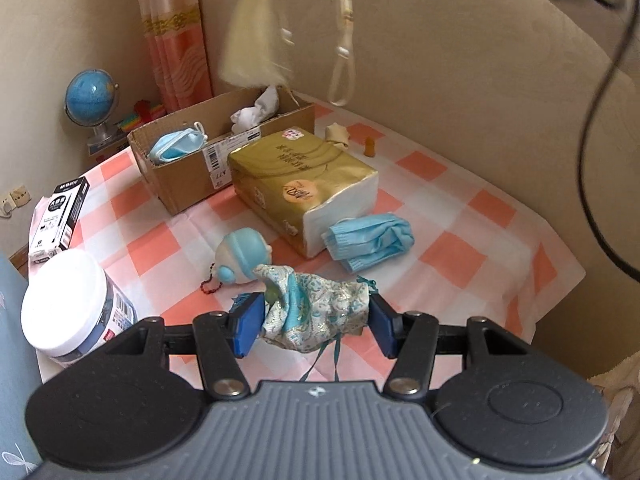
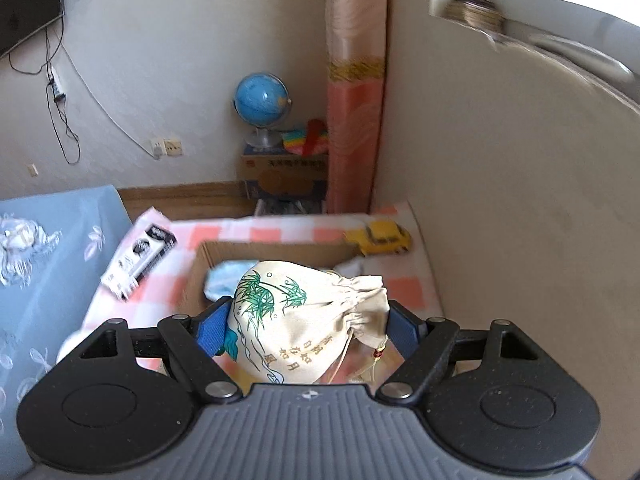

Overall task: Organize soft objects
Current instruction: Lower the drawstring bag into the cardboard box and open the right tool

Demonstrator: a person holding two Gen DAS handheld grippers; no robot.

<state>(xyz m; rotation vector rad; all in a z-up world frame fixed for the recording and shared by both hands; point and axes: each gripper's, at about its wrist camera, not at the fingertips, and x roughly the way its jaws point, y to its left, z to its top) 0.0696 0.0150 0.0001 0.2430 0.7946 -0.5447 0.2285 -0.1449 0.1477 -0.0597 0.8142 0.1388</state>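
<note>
My left gripper (image 1: 316, 320) is shut on a teal patterned fabric pouch (image 1: 316, 308), held just above the checked tablecloth (image 1: 460, 208). My right gripper (image 2: 308, 328) is shut on a cream drawstring bag (image 2: 304, 316) printed with green bamboo, held above the open cardboard box (image 2: 200, 276). From the left wrist view that bag (image 1: 256, 36) hangs blurred high over the box (image 1: 184, 176), which holds a blue face mask (image 1: 176, 146) and white cloth (image 1: 256, 110). Another blue mask (image 1: 368, 240) lies on the table beside a gold tissue pack (image 1: 304, 176).
A round blue-and-cream toy (image 1: 240, 254) lies just beyond my left gripper. A white-lidded jar (image 1: 68, 300) and a black-and-white carton (image 1: 60, 216) stand at the left. A yellow toy car (image 2: 380, 236) sits behind the box. A globe (image 1: 90, 100) stands in the corner.
</note>
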